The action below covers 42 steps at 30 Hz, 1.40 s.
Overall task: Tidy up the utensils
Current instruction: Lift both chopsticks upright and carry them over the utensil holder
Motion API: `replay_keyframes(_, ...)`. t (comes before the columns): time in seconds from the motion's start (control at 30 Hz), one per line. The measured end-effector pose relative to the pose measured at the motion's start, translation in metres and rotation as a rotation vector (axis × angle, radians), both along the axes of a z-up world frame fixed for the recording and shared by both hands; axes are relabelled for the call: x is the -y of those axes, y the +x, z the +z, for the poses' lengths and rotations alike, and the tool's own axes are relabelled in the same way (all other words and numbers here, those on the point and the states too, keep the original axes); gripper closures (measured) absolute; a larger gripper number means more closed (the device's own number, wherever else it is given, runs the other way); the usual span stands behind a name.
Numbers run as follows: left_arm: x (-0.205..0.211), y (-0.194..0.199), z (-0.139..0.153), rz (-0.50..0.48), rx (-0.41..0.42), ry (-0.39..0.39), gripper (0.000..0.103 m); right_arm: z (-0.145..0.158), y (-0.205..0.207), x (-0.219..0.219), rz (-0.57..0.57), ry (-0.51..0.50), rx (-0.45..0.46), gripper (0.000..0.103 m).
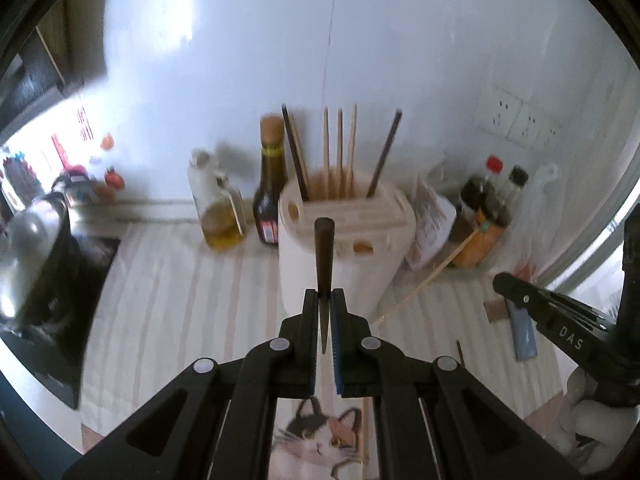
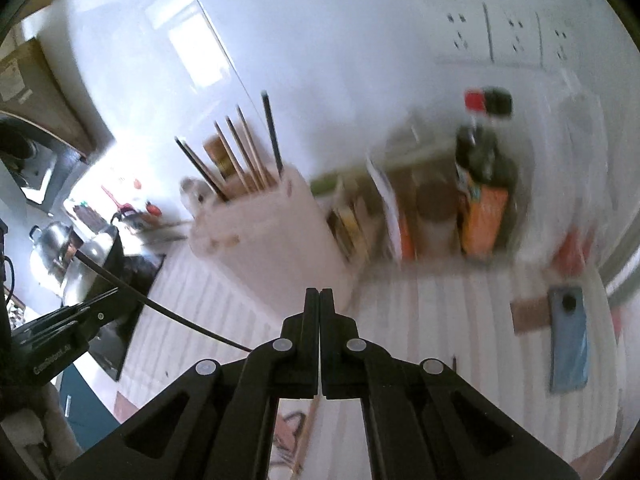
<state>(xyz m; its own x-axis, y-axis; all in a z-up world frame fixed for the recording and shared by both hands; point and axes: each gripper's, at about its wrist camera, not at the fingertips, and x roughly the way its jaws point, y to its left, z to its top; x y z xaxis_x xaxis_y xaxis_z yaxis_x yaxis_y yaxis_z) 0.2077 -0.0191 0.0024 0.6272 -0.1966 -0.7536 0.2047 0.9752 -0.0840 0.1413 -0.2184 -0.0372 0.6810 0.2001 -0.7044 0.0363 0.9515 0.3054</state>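
Black two-finger tongs of the left gripper fill the bottom centre of the left wrist view, pinched nearly shut on a dark brown tapered wooden chopstick that stands upright between the pads, its thick end up and its thin tip hanging below them. Just beyond it, at mid-frame, stands the cream plastic utensil holder, with several pale and dark chopsticks already upright in its rear compartment. A thin pale bamboo stick lies slanted on the striped cloth to the right of the holder, and a small dark stick lies lower right.

In the right wrist view the right gripper sits at bottom centre with its tongs fully closed and nothing between them. The holder appears at centre left there, and the left gripper at the left edge with its dark chopstick angling across the frame.

The step in hand looks like carrying the gripped chopstick to the holder. Next, I judge, the tip must be lined up over the rear compartment, among the standing sticks, lowered in, then released. The loose sticks on the cloth remain to collect.
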Motion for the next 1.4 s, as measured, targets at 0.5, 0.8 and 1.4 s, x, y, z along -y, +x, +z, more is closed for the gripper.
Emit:
replay_keyframes(0.5,-0.028,0.009,-0.050,0.154,-0.039,0.138,0.100,-0.149,0.043,-0.022,-0.012,0.160,-0.493,0.092)
replay_keyframes(0.8,-0.055,0.015,-0.067,0.243,-0.042,0.191,0.100,-0.215,0.068,-0.106,0.103,-0.145,-0.651,0.093)
replay_keyframes(1.4,-0.066,0.014,-0.046,0.216,-0.009,0.110,0.100,-0.161,0.021,-0.084,0.056,-0.155,-0.320,0.097)
